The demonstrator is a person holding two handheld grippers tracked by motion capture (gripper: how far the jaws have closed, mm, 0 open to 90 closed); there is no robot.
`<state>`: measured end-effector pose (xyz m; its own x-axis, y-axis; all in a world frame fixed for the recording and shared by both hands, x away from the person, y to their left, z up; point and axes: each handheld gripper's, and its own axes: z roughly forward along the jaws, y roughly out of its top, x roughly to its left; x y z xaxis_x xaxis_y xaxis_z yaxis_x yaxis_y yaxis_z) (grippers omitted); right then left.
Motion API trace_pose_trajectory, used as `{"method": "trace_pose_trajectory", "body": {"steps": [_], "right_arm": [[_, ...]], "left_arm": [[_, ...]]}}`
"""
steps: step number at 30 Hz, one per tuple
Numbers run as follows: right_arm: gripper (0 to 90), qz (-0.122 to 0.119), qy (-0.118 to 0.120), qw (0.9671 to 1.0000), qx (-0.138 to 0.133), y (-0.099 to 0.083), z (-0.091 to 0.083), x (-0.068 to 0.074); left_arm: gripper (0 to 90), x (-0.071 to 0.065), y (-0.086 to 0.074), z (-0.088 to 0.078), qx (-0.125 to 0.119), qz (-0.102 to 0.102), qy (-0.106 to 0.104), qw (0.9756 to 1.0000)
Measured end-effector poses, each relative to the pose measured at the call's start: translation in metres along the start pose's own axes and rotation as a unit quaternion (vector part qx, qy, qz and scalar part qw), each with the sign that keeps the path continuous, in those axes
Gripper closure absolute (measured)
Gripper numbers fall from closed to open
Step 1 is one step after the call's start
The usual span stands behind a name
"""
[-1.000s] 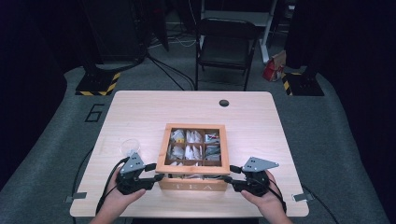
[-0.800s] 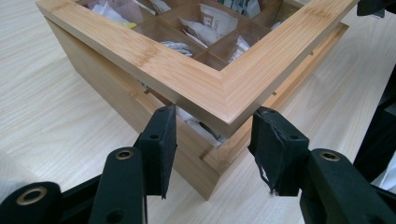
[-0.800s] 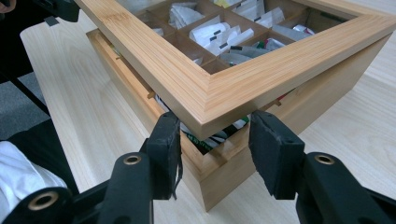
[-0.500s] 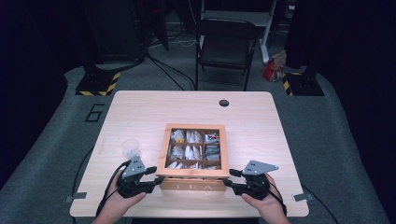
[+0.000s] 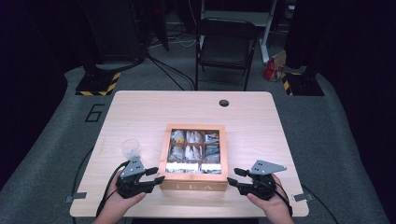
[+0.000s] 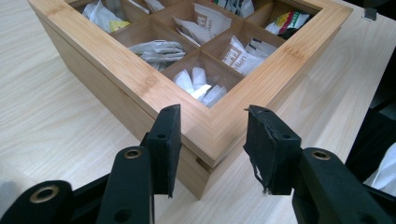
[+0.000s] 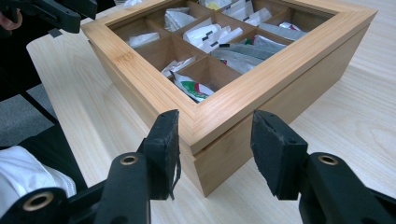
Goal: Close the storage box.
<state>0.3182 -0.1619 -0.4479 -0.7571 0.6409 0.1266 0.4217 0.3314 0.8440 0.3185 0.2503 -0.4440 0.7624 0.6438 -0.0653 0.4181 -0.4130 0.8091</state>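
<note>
A wooden tea box marked TEA sits at the table's near middle, its compartments holding tea bags. My left gripper is at the front left corner. Its jaws have just been closing. In the left gripper view that corner of the box lies between the jaws of my left gripper, with a gap at the right pad. My right gripper is at the front right corner. Its jaws have just been opening, and they straddle the box corner loosely in the right gripper view.
A clear glass cup stands just behind my left gripper. A cable hole is in the table's far side, and a black chair stands beyond it. Bare tabletop lies left of and behind the box.
Both hands stay at the box's front corners. The box and the cup have not moved.
</note>
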Motion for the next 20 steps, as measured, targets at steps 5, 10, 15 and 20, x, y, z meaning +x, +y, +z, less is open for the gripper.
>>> {"method": "trace_pose_trajectory", "body": {"steps": [5,10,15,20], "right_arm": [[49.2,0.004,-0.011,0.9999,-0.003,0.0,0.0,-0.004],[47.4,0.008,-0.036,0.9993,-0.002,-0.003,0.0,-0.011],[45.8,0.021,-0.054,0.9983,0.001,-0.01,0.002,-0.019],[41.5,0.03,-0.074,0.9968,-0.001,-0.016,0.003,-0.026]], "left_arm": [[51.8,0.003,0.0,-0.002,-0.003,-0.006,0.004,1.0],[49.7,0.013,-0.004,-0.008,-0.015,-0.028,0.017,0.9994],[47.8,0.019,-0.006,-0.01,-0.016,-0.033,0.022,0.9991],[46.0,0.021,-0.007,-0.011,-0.023,-0.035,0.032,0.9986]]}}
